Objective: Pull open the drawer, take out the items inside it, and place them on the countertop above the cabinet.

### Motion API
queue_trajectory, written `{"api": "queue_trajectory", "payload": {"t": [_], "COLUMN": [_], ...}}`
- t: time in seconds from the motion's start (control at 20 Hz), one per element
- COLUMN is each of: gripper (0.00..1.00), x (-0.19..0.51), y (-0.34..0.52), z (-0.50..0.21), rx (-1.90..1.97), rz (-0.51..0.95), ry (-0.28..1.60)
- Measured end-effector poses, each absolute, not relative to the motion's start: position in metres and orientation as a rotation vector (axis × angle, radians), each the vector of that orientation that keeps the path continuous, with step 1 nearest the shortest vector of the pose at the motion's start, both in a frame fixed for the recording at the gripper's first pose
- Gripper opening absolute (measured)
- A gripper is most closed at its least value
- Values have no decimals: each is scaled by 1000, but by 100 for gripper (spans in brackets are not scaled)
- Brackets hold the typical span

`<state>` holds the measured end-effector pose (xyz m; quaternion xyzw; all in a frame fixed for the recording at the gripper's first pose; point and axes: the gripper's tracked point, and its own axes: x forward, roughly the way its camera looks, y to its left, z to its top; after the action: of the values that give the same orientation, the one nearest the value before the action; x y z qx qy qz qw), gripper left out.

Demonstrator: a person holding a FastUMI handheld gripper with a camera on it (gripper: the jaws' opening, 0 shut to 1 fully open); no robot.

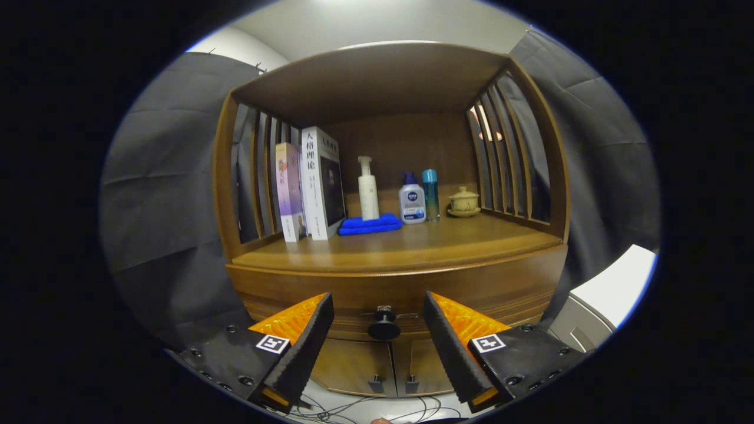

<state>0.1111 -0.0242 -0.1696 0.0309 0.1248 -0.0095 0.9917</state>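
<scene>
A wooden cabinet faces me, its drawer closed under the countertop. A dark round knob sticks out of the drawer front. My gripper is open, with the knob showing between the two black fingers and some way beyond them, untouched. Whatever lies in the drawer is hidden.
On the countertop stand two books, a white pump bottle on a folded blue cloth, a white bottle, a teal bottle and a lidded cup. Two small doors sit below the drawer. A white appliance stands at the right. Cables lie on the floor.
</scene>
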Motion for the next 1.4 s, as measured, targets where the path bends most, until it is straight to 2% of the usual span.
{"api": "queue_trajectory", "payload": {"t": [0.45,0.85,1.1,1.15,1.4], "gripper": [97,51,44,33,25], "x": [150,149,150,148,144], "y": [-27,-26,-27,-25,-28], "z": [-229,-239,-244,-244,-243], "rx": [39,8,-16,-16,-21], "rz": [-47,-68,-50,-52,-34], "ry": [342,361,358,358,365]}}
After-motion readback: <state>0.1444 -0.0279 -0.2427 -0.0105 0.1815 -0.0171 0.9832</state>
